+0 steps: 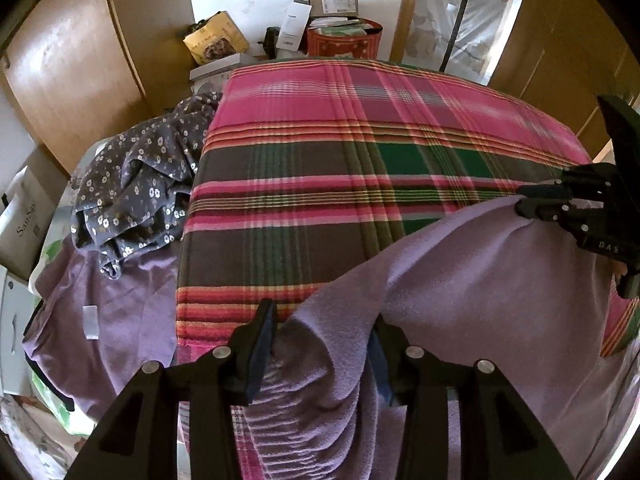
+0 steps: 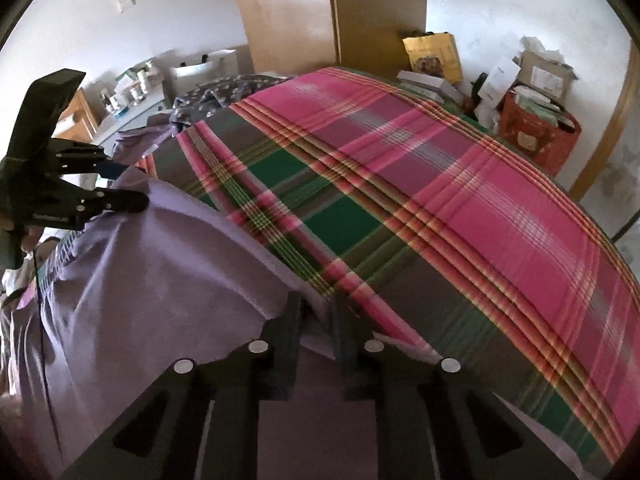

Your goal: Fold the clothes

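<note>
A lilac fleece garment [image 1: 480, 280] lies across the near edge of a bed covered by a pink, green and brown plaid blanket [image 1: 340, 128], with its ribbed hem bunched at the near side and part of it hanging off the blanket's front edge.

The left gripper [image 1: 324, 344] points steeply down at that near edge. Its jaws stand fairly wide apart, and a raised fold of the lilac fleece sits between them; whether the pads press on the cloth cannot be told from the left wrist view.

The right gripper [image 2: 316, 320] reaches the same garment farther along the blanket's edge. Its jaws are nearly together, pinching a thin ridge of the fleece, and the left wrist view shows its fingertips clamped on the cloth's far border where it meets the plaid.

A second purple garment [image 1: 120, 312] with a white label is spread off the blanket's left side, and a crumpled grey floral garment [image 1: 140, 184] is heaped just beyond it, touching the blanket's left edge.

Past the blanket's far edge stand a red bin [image 1: 344, 42] stuffed with papers and cardboard, a yellow bag [image 1: 216, 36] and wooden wardrobe doors [image 1: 72, 64].
</note>
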A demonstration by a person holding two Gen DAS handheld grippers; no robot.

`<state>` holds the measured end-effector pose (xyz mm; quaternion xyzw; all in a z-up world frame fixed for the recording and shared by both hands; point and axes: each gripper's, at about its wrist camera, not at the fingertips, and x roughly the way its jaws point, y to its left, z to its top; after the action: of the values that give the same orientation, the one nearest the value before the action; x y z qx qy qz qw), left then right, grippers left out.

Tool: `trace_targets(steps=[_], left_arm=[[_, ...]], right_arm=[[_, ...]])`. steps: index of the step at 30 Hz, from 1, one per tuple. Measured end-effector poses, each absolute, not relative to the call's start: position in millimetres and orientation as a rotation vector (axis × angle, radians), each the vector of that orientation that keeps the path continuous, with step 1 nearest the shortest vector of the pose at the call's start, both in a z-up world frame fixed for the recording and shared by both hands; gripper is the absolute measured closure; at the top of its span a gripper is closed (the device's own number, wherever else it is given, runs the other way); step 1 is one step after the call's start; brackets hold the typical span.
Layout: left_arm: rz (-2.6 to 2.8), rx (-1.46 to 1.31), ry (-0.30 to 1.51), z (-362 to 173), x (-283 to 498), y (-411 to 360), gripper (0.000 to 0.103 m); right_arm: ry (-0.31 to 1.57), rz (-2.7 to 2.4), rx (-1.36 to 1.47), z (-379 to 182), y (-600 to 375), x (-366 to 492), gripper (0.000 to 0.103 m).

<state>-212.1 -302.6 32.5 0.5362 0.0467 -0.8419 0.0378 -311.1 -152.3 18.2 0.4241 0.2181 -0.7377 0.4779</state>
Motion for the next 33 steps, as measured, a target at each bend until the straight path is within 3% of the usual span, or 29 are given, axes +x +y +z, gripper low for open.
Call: trace_targets(steps=[4, 9, 16, 27, 33], left_arm=[[-2.587, 1.641, 0.231, 32, -212, -311, 0.059], [-2.607, 1.564, 0.635, 44, -195, -337, 0.059], [-2.618, 1.495, 0.736, 68, -170, -335, 0.059], [-2.620, 1.485, 0.750, 64, -145, -333, 0.060], [-2.607, 1.465, 0.925, 67, -130, -333, 0.060]], right_arm=[[0.505, -1.815, 1.027, 21, -148, -307, 0.095], [0.516, -1.876, 0.934, 37, -137, -284, 0.096], [0.556, -1.945, 0.804, 62, -121, -242, 0.096], [0.596, -1.964, 0.748, 73, -102, -191, 0.098], [0.649, -1.944, 0.721, 64, -97, -164, 0.099]])
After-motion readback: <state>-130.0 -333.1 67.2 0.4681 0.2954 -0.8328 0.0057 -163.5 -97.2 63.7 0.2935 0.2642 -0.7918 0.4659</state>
